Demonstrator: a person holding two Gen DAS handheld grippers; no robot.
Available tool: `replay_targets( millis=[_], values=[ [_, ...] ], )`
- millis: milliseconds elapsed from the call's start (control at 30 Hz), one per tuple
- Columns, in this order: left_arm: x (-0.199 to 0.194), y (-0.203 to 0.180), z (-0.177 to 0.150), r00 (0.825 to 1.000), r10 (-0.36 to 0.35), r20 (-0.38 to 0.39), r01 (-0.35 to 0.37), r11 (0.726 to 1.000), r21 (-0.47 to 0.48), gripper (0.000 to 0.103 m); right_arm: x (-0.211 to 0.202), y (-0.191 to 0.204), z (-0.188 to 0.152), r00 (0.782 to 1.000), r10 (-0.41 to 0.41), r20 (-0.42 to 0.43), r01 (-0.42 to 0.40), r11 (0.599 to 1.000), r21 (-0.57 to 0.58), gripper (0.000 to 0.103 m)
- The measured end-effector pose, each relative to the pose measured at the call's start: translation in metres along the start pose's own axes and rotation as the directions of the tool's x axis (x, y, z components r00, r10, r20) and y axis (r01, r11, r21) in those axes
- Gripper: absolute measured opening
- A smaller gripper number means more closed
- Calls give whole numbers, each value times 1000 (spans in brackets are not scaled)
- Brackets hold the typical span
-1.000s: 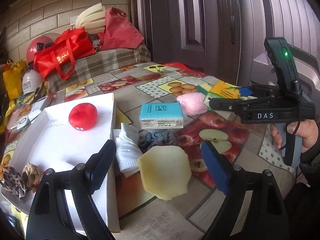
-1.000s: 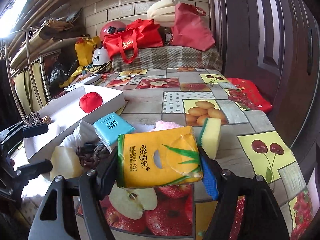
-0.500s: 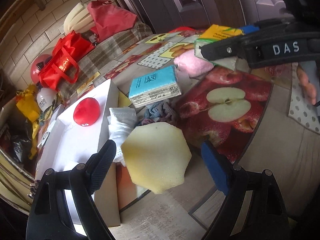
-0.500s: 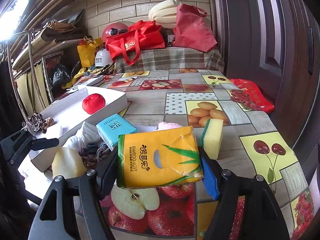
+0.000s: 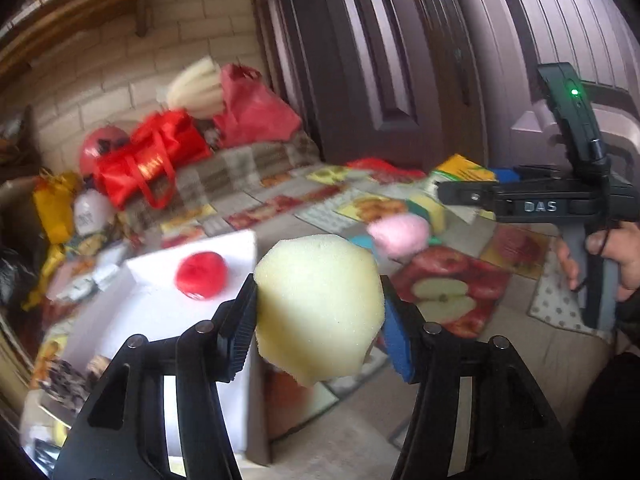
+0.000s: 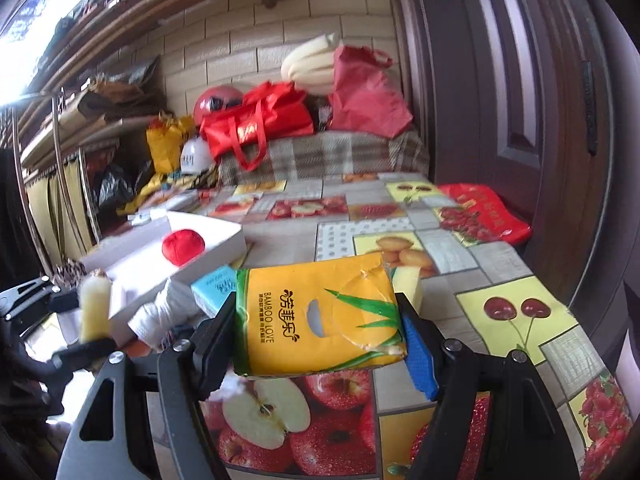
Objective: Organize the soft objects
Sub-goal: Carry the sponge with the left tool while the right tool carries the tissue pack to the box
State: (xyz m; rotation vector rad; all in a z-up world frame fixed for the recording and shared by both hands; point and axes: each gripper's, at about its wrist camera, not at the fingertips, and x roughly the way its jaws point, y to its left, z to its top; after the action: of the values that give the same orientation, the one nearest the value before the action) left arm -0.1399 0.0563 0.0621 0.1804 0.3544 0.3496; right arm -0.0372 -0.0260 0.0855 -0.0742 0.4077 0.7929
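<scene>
Left gripper (image 5: 318,316) closing on sponge (image 5: 318,312), lifted beside box (image 5: 160,320); pads touch edges. Right gripper (image 6: 316,320) clamps tissue pack (image 6: 320,320). Both probably light, compressible; grip mid-sides, gently.

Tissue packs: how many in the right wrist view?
2. The yellow tissue pack sits clamped in the right hand-held gripper. The blue tissue pack lies on the table just behind it, partly hidden. Others may be hidden behind the yellow one.
</scene>
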Motion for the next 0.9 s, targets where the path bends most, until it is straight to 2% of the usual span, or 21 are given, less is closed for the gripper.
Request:
replay_targets(
  millis=[67,233,400,700,900],
  values=[
    [-3,11,-1,993,104,47,-104,995,5,57,-4,2,1,999,-14,34,14,1000,15,73],
    [11,62,-5,985,171,9,-169,977,-130,57,4,22,3,999,-6,36,6,1000,-2,73],
    [13,97,-12,981,192,-26,-192,950,-248,57,9,40,4,999,19,35,-18,999,-41,73],
    [12,108,-21,972,231,-33,-232,939,-254,57,13,45,4,999,27,28,-26,998,-49,73],
    [14,134,-28,961,269,-58,-273,913,-302,57,26,62,3,999,48,-11,-48,995,-88,73]
  ],
)
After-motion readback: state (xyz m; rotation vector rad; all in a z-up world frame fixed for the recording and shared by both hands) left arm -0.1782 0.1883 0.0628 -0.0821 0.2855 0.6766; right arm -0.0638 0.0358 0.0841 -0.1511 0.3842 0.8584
